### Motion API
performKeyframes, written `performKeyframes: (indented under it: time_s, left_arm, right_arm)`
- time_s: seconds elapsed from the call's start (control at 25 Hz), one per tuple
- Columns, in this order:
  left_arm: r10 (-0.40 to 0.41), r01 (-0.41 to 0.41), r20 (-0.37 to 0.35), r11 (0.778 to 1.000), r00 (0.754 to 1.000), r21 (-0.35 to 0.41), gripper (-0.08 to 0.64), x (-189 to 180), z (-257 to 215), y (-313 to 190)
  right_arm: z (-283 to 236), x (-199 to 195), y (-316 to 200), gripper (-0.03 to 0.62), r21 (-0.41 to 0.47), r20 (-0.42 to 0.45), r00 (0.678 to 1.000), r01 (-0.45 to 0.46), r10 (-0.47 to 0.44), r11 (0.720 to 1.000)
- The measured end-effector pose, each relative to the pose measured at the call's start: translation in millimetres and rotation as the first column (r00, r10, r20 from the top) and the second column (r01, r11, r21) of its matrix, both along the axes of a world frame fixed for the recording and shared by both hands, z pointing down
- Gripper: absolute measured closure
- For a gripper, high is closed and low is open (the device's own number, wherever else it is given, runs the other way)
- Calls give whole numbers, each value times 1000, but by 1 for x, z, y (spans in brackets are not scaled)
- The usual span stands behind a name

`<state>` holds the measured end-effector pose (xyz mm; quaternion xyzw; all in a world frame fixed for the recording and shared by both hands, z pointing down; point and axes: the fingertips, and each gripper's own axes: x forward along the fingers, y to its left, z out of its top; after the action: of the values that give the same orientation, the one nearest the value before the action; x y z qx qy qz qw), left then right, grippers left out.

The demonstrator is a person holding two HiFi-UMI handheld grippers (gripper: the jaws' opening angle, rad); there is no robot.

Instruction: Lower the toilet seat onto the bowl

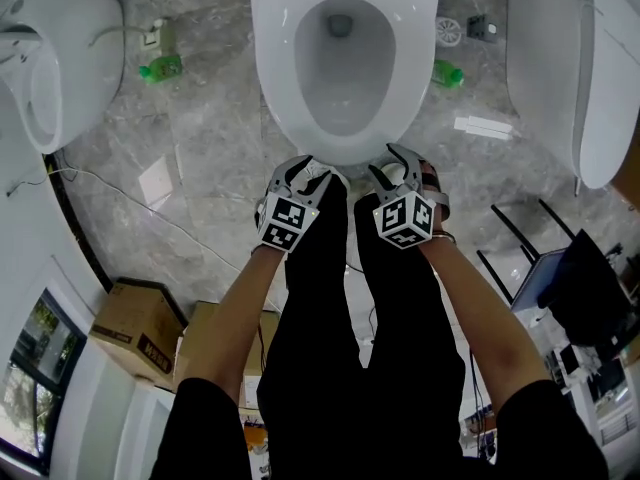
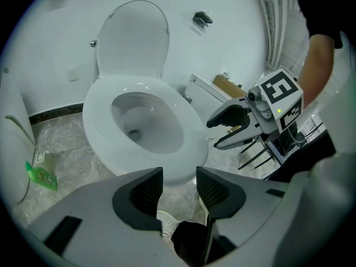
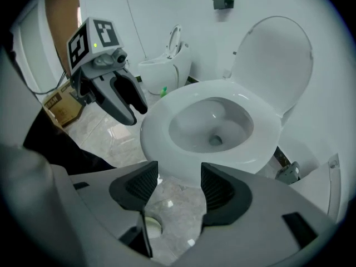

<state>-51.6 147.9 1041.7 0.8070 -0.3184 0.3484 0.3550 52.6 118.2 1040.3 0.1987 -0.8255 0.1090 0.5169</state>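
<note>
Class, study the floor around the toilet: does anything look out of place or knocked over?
Yes. The left green bottle lies tipped on the tiles beside the toilet. The right green bottle lies likewise on the other side. A white sheet lies loose on the floor. They look dropped, not stored.

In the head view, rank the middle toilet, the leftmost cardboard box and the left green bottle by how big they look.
Largest: middle toilet.
Then: leftmost cardboard box.
Smallest: left green bottle.
No close calls.

Toilet showroom or storeroom here: 3 white ceramic toilets (image 1: 275, 68) across the frame's top, brown cardboard boxes (image 1: 140, 333) at lower left.
</note>
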Motion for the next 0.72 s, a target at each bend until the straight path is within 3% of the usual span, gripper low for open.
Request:
performKeyframes:
  time_s: [0.12, 0.32, 0.52, 0.6, 0.72]
  left_arm:
    - [-2, 2, -18, 1000, 1000, 8, 367, 7, -37, -13]
    - [-96, 101, -80, 993, 992, 62, 367, 18, -135, -34]
    - [-235, 255, -201, 963, 951, 81, 367, 30, -246, -34]
    - [-269, 296, -256, 952, 929, 75, 367, 37, -296, -21]
    - [-290, 334, -300, 937, 909, 104, 367, 42, -369, -13]
  right_arm:
    - [-47, 0, -10, 339, -26, 58, 997, -52, 53, 998]
    - [-139, 11, -21, 339, -45, 120, 980, -152, 157, 987]
    - [-264, 11, -32, 339, -100, 251, 890, -369, 382, 924]
    - [-323, 4, -27, 339, -112, 310, 852, -407, 421, 906]
    - [-406, -3, -24, 339, -102, 400, 818, -409, 414, 907]
